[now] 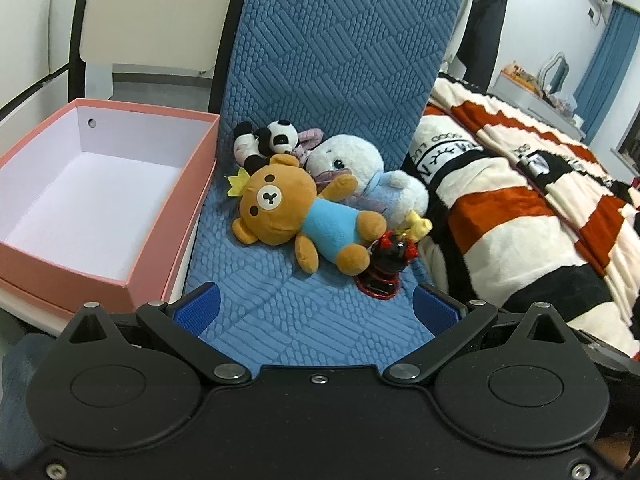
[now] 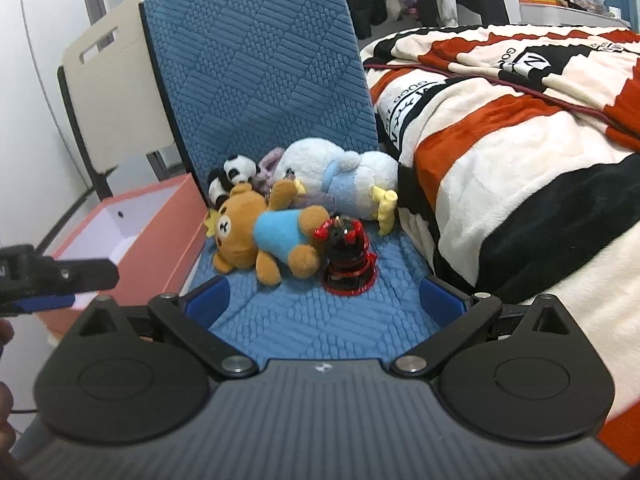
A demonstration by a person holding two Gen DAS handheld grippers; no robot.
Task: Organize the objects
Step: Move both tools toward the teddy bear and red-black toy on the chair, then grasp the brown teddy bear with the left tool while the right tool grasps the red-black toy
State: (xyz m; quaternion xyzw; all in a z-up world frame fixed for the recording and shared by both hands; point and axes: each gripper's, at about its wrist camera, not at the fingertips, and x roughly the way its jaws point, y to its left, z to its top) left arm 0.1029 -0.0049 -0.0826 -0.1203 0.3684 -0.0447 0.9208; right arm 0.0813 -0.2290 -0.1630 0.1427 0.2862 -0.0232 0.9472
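Toys crowd the rear of a padded chair seat (image 1: 256, 304): a bear (image 1: 296, 216) lies in front, a panda (image 1: 266, 142) behind it against the backrest, a duck (image 1: 360, 172) to the right. A small figurine (image 1: 386, 266) stands by the bear's feet. An open box (image 1: 80, 196) sits left of the chair, a blanket-covered bed (image 1: 520, 208) right.

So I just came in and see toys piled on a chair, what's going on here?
A person holds two grippers, left gripper and right gripper, both open and holding nothing. The brown bear, panda, white plush and black-and-red figure lie on the blue chair. The pink box beside it has nothing in it.
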